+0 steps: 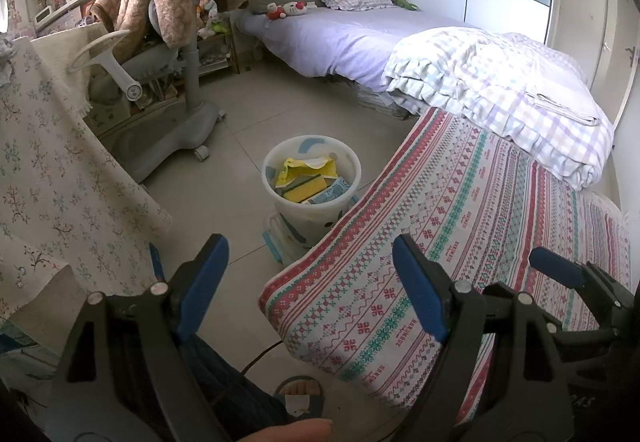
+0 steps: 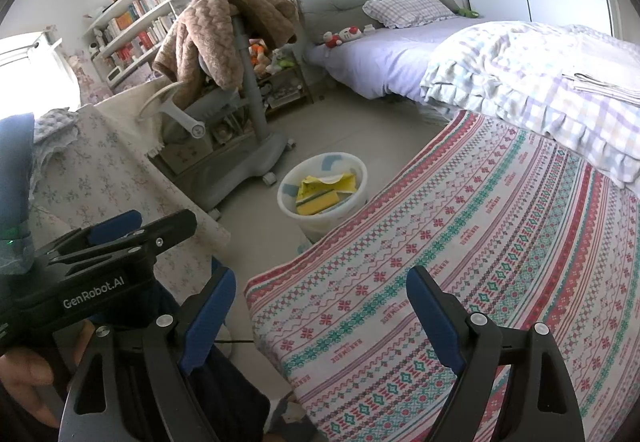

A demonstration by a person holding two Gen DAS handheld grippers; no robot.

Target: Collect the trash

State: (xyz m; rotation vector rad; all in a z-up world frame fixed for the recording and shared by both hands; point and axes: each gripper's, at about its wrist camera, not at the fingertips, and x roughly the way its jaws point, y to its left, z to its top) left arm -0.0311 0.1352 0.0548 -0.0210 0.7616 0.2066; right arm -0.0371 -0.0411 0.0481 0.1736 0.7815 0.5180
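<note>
A white plastic bin (image 1: 316, 219) stands on the tiled floor beside the patterned mattress; the right wrist view shows the bin (image 2: 320, 228) too. Inside lie a crumpled yellow wrapper (image 1: 304, 167) (image 2: 326, 185), a yellow block (image 1: 304, 193) and a blue-printed packet (image 1: 334, 191). My left gripper (image 1: 312, 282) is open with nothing between its blue pads, held well short of the bin and above the floor and mattress corner. My right gripper (image 2: 320, 318) is open and empty, over the mattress corner. Each view catches the other gripper at its edge: the right one (image 1: 560, 274), the left one (image 2: 140, 228).
A red-and-green patterned mattress (image 1: 460, 234) runs to the right, with a folded checked quilt (image 1: 500, 81) and the bed (image 1: 340, 37) behind. A floral cloth (image 1: 52, 181) hangs on the left. A wheeled grey chair (image 1: 188, 89) draped with a brown blanket stands beyond. A slippered foot (image 1: 300, 396) is below.
</note>
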